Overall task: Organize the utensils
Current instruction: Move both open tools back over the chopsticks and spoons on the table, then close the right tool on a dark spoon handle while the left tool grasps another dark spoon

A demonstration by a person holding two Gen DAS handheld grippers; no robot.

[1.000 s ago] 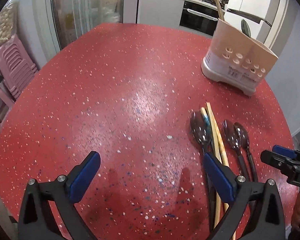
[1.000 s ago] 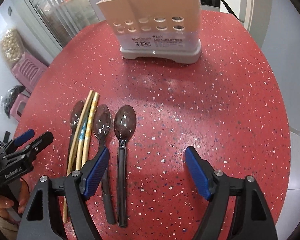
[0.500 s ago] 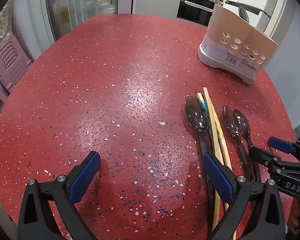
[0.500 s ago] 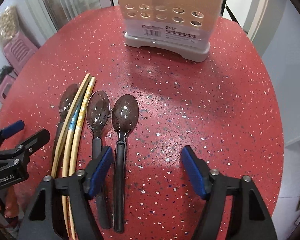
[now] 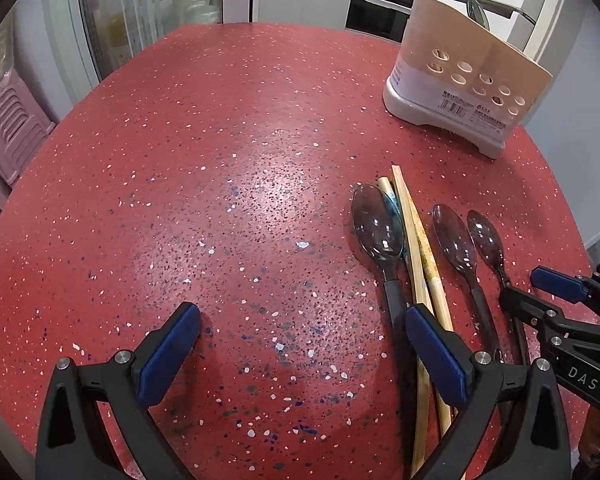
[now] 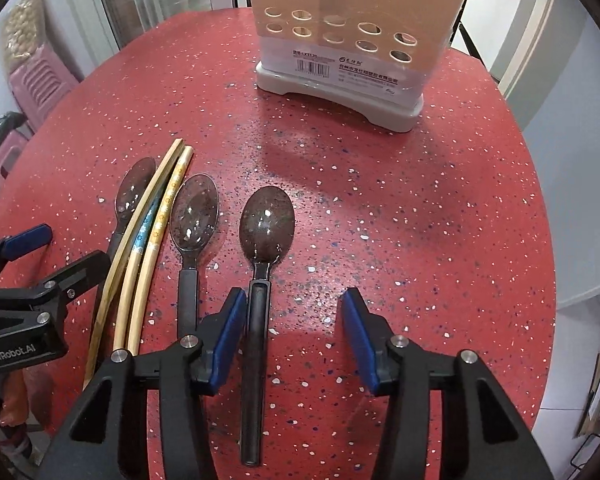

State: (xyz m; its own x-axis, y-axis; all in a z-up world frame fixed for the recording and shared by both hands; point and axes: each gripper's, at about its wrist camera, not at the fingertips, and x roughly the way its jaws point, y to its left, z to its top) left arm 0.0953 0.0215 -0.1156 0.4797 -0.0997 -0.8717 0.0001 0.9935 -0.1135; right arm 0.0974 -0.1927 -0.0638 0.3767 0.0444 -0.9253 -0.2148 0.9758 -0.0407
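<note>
Three dark translucent spoons and several chopsticks (image 6: 148, 240) lie side by side on the red speckled table (image 5: 220, 160). My right gripper (image 6: 292, 340) is open, low over the table, with the handle of the rightmost spoon (image 6: 266, 224) between its fingers, near the left one. The middle spoon (image 6: 194, 212) and the left spoon (image 6: 134, 188) lie beside it. My left gripper (image 5: 300, 352) is open and empty, left of the utensils; its right finger (image 5: 436, 356) overlaps the left spoon (image 5: 376, 228) handle. A beige perforated utensil holder (image 6: 340, 40) stands beyond, with a spoon and chopstick in it.
The round table's edge curves close on the right (image 6: 540, 240). Pink plastic stools (image 5: 8, 120) stand on the floor to the left. Glass doors and kitchen cabinets are behind the table.
My right gripper has moved forward and to the left, so the rightmost spoon's handle now lies between its fingers. My left gripper has shifted slightly forward and stays open.
</note>
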